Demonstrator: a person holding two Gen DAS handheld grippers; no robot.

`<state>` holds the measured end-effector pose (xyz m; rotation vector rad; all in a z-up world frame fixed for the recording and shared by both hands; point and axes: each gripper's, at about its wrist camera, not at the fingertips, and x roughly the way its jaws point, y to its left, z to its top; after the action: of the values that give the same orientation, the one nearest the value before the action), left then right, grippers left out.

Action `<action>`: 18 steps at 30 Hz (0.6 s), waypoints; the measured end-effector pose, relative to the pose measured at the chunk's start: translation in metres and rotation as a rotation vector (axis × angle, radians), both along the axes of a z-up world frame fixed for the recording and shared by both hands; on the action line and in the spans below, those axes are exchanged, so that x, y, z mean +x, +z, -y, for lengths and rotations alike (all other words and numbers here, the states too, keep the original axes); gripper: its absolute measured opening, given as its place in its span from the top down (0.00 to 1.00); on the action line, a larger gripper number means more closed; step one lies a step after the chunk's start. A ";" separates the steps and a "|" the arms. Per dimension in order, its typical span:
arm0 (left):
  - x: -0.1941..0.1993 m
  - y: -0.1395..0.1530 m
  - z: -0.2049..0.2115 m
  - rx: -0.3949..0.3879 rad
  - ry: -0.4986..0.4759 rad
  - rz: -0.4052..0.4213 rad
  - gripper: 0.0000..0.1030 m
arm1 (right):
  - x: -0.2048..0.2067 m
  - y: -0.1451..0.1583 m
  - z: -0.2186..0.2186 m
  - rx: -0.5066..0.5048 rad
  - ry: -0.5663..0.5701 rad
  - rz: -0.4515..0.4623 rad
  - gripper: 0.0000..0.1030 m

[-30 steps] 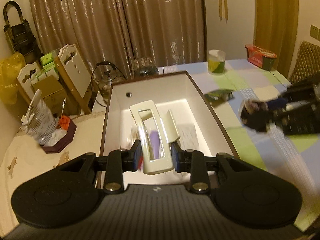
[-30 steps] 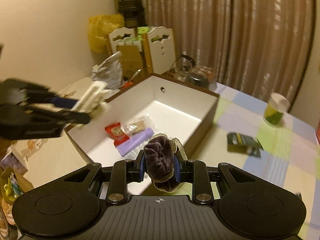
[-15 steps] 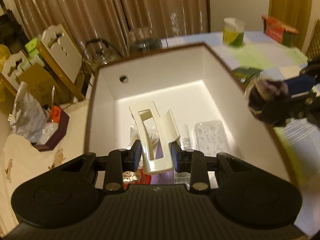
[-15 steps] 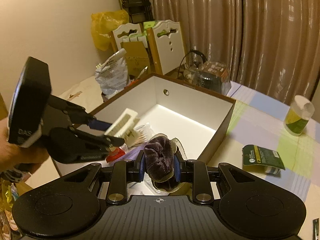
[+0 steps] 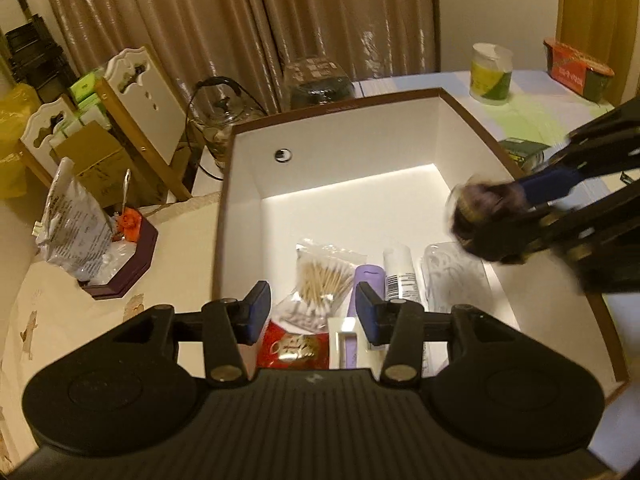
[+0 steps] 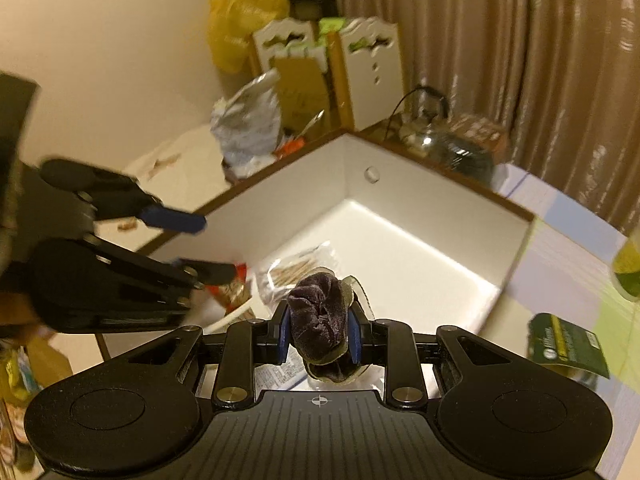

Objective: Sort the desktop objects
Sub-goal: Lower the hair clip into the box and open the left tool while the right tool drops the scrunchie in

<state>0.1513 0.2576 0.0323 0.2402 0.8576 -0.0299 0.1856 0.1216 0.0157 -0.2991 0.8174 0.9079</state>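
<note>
Left claw [image 5: 308, 312], jaws just opening, stands spread over the box [image 5: 340, 140]; one white clip [image 5: 344, 336] lies below among five other items. Right claw [image 6: 319, 332] pinches one dark pouch [image 6: 320, 320] above the box's near rim; the far half of the floor lies bare.

Cream plastic holder [image 5: 343, 338] lies in white box [image 5: 360, 152]; dark velvet pouch [image 6: 320, 316] is clamped

Left gripper [image 5: 310, 312]: tilted downward, jaws just opened, nothing between the pads.
Right gripper [image 6: 319, 334]: tilted downward, both pads pressed on a dark velvety bundle [image 6: 318, 316].
</note>
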 end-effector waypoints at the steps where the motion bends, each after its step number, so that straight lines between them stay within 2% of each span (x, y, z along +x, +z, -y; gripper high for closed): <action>1: -0.002 0.002 -0.001 0.001 0.001 -0.002 0.59 | 0.000 -0.005 -0.004 -0.019 0.010 -0.001 0.73; 6: -0.013 0.009 -0.007 -0.022 0.019 -0.004 0.58 | 0.000 -0.027 -0.020 -0.092 0.045 -0.020 0.73; 10: -0.021 0.012 -0.010 -0.027 0.034 0.000 0.58 | -0.002 -0.035 -0.024 -0.107 0.055 -0.016 0.72; 11: -0.023 0.013 -0.011 -0.027 0.037 0.000 0.58 | -0.003 -0.036 -0.025 -0.107 0.052 -0.007 0.60; 12: -0.025 0.013 -0.011 -0.027 0.041 0.001 0.58 | -0.005 -0.035 -0.025 -0.103 0.044 0.016 0.24; 13: -0.027 0.013 -0.012 -0.027 0.046 0.001 0.57 | -0.007 -0.034 -0.025 -0.100 0.036 0.038 0.04; 18: -0.034 0.015 -0.016 -0.018 0.062 0.004 0.56 | -0.014 -0.027 -0.020 -0.067 0.053 0.065 0.04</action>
<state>0.1168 0.2740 0.0473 0.1964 0.8604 0.0208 0.1719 0.1417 -0.0115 -0.4084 0.7838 0.9167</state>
